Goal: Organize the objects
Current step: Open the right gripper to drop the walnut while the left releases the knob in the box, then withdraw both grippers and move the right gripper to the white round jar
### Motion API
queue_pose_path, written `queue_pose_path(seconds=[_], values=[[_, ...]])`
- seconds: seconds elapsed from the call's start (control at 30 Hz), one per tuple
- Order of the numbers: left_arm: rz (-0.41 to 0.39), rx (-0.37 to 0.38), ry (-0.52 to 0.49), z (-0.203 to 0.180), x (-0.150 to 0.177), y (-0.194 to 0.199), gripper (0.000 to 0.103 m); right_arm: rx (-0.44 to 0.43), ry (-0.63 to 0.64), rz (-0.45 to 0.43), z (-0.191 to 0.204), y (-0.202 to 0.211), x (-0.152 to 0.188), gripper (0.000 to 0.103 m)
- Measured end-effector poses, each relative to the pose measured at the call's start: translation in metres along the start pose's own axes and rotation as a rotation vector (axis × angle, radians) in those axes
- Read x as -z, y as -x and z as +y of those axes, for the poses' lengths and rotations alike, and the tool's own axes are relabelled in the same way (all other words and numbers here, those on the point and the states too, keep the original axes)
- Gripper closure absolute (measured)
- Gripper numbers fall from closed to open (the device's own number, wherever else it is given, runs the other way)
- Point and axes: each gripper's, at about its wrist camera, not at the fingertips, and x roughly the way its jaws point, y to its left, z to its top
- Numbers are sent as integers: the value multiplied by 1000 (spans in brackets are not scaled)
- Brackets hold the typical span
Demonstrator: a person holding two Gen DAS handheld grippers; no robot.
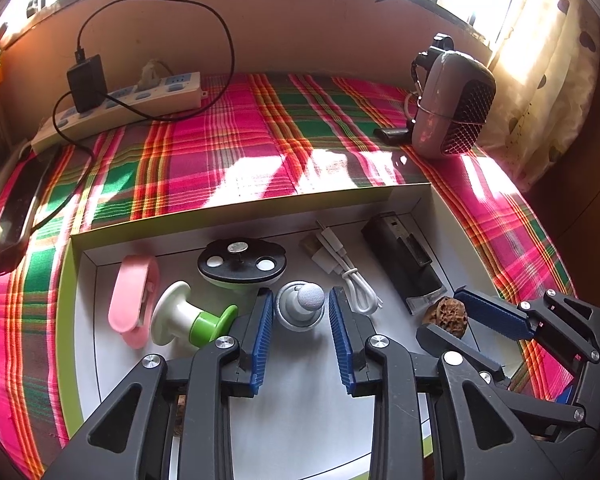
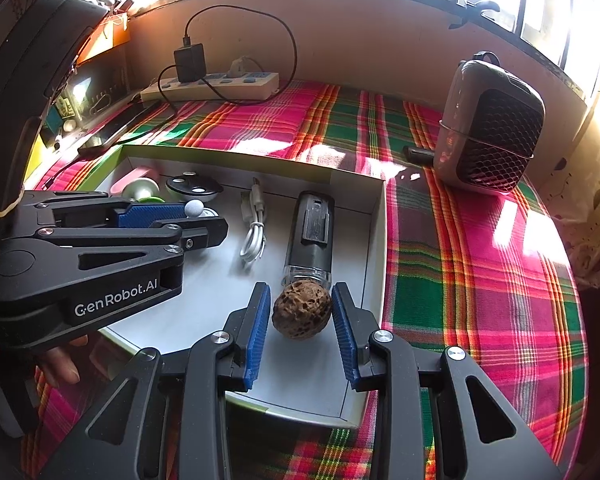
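I'm holding the R gripper (image 2: 301, 316) spread w/ the walnut (image 2: 302, 311) sitting between its pads, untouched, in the white box (image 2: 374, 248) by the black device (image 2: 310, 236). L gripper (image 1: 300, 320) is gaping around a grey knob (image 1: 300, 307).

Sunlit table by a window.
Plaid cloth (image 1: 228, 136) covers it; a tan wall (image 1: 300, 28) and a curtain (image 1: 540, 92) stand behind.

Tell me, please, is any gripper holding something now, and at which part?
Nothing is held. The right gripper is open around the walnut, gaps both sides. The left gripper is open around the grey knob.
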Motion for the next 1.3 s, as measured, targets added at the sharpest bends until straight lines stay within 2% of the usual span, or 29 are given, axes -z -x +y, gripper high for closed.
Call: queue_pose_path(seconds=[0.53,0.63,1.07,1.3], values=[[-41,-11,-10,-1,5,21,74,-6,-22,-18,2,12,6,65],[-43,-12,-8,0,8,26,74,9,-33,-27,1,18,7,55],[-105,-15,-6,2,26,65,74,14,-68,-75,8,49,20,54],[-140,-20,26,14,43,89,74,-29,-62,-72,19,63,34,54]])
